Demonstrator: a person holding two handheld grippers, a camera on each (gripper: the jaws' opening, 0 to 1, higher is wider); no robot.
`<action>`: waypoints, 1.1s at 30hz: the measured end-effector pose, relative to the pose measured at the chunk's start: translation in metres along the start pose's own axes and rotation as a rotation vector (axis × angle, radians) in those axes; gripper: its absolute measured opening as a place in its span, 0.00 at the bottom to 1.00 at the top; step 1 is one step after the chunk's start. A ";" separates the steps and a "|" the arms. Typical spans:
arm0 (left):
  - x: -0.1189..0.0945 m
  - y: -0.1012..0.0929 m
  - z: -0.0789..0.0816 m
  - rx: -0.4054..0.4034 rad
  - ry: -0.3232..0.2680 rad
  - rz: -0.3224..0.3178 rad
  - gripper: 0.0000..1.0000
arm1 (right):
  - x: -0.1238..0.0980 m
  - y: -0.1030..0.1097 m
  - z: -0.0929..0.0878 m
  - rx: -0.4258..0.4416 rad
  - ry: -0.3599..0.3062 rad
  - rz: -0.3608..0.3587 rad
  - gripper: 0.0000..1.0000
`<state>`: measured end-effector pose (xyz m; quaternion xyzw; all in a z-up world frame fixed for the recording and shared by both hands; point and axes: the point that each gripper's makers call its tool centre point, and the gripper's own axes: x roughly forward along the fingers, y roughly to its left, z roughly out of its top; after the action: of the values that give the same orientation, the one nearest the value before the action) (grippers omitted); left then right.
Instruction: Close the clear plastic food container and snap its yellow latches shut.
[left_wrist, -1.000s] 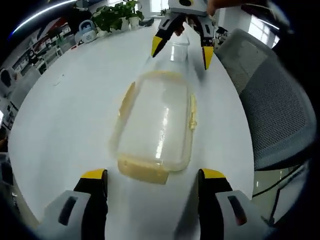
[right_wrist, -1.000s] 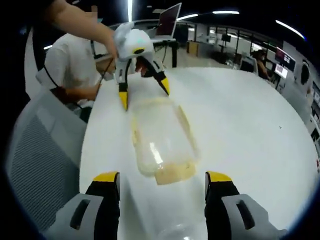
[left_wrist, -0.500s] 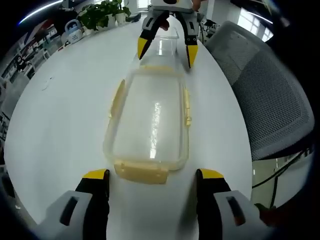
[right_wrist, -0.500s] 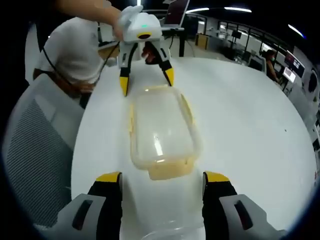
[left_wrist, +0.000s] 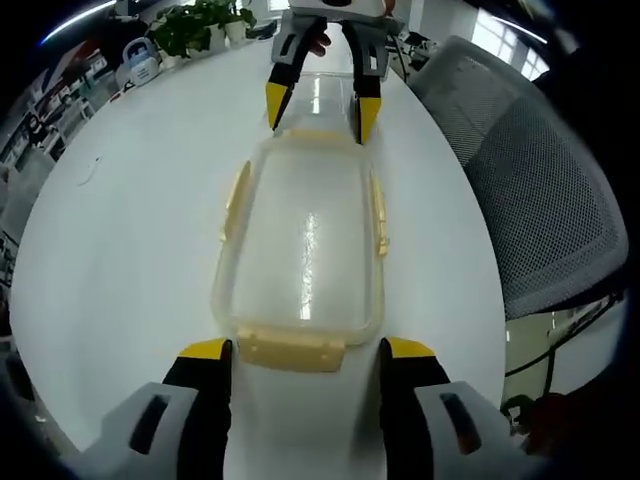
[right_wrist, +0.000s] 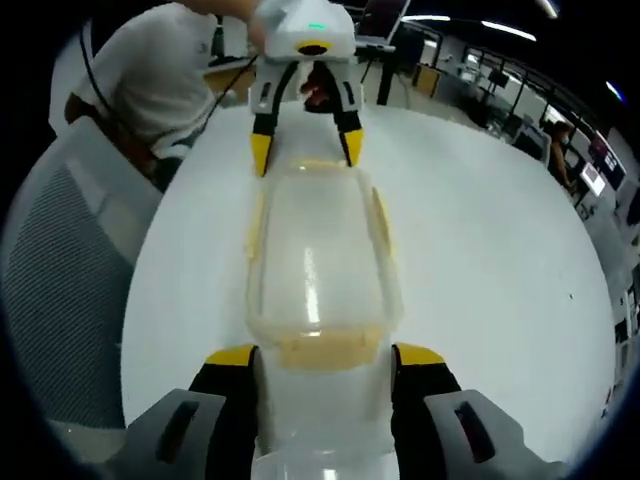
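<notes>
I have the lid already seated on the clear container (left_wrist: 303, 245), which lies on the white table (left_wrist: 130, 230) between my wide-open left gripper (left_wrist: 303, 352) and right gripper (right_wrist: 325, 355), and its yellow latches (left_wrist: 290, 350) apparently remain unsnapped.

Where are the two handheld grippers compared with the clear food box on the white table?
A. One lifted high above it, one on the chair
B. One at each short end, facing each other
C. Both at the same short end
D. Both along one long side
B: the left gripper has its jaws open at one short end of the clear food box, and the right gripper faces it from the far end.
</notes>
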<state>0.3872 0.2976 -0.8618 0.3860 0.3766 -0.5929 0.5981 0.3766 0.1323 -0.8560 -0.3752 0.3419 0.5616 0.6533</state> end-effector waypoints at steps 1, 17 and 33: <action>0.000 0.000 0.000 0.001 0.004 0.000 0.60 | 0.000 0.001 -0.001 -0.009 0.014 0.005 0.52; -0.001 -0.002 0.002 0.002 0.010 -0.001 0.55 | 0.008 0.001 0.005 0.012 0.068 0.030 0.45; 0.000 -0.004 -0.001 -0.004 0.017 -0.006 0.39 | 0.007 0.003 0.002 0.013 0.088 0.045 0.38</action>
<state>0.3832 0.2984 -0.8619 0.3886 0.3840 -0.5906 0.5938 0.3749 0.1374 -0.8619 -0.3876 0.3824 0.5568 0.6273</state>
